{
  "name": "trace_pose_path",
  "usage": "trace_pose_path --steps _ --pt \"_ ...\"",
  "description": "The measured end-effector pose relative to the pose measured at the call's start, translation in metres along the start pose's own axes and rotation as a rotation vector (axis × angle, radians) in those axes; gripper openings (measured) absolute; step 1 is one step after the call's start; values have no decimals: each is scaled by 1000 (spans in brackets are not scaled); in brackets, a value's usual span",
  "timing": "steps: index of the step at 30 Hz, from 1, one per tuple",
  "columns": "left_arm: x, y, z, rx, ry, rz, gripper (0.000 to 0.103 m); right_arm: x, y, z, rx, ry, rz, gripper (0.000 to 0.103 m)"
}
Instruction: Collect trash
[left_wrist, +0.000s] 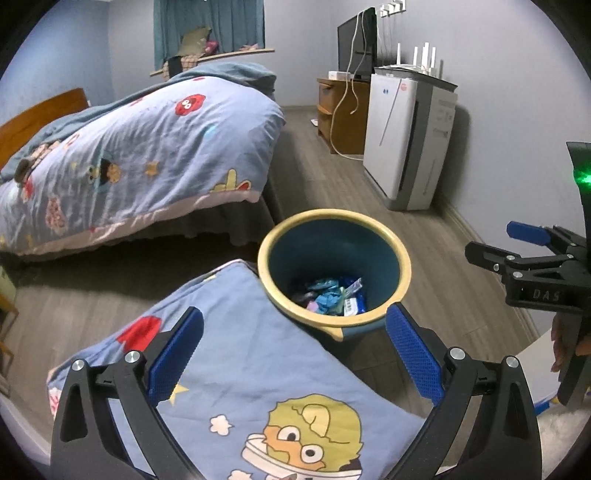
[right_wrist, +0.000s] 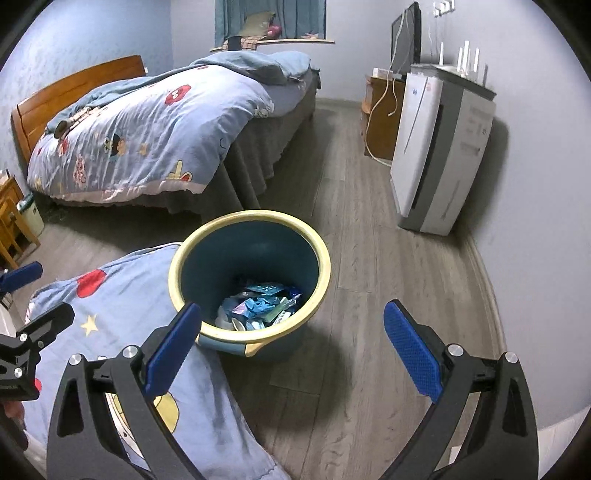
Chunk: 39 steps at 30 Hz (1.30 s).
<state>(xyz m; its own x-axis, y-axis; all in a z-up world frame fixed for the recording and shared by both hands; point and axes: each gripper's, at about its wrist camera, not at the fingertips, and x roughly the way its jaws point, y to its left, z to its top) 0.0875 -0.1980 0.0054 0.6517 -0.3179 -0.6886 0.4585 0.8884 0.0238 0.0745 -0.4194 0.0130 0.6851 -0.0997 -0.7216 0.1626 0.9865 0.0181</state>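
Note:
A blue trash bin with a yellow rim (left_wrist: 400, 254) (right_wrist: 325, 266) stands on the wood floor. Several blue and white wrappers (left_wrist: 330, 297) (right_wrist: 262, 304) lie at its bottom. My left gripper (left_wrist: 293, 356) is open and empty, above a cartoon-print pillow (left_wrist: 240, 369) just short of the bin. My right gripper (right_wrist: 291, 350) is open and empty, above the floor in front of the bin. The right gripper also shows at the right edge of the left wrist view (left_wrist: 495, 243). The left gripper shows at the left edge of the right wrist view (right_wrist: 40, 291).
A bed with a cartoon quilt (left_wrist: 129, 155) (right_wrist: 147, 133) stands behind the bin. A white air purifier (left_wrist: 406, 140) (right_wrist: 439, 155) stands against the right wall, with a wooden TV stand (left_wrist: 343, 118) beyond it. A wooden nightstand (right_wrist: 11, 225) is at far left.

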Motion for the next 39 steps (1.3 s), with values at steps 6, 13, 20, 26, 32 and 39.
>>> trace_pose_path --steps 6,13,20,26,32,39 --pt "3 0 -3 11 12 -2 98 1 2 0 6 4 1 97" --pt "3 3 -4 4 18 9 98 2 10 1 -25 11 -3 97" --pt "3 4 -4 0 19 10 98 3 9 1 -27 12 -5 97" --pt "3 3 -4 -3 18 8 98 3 10 1 -28 13 -5 97" --pt "4 3 -4 -2 19 11 98 3 9 0 -26 13 -6 97" --pt "3 2 -4 -1 19 12 98 3 9 0 -27 13 -7 97"
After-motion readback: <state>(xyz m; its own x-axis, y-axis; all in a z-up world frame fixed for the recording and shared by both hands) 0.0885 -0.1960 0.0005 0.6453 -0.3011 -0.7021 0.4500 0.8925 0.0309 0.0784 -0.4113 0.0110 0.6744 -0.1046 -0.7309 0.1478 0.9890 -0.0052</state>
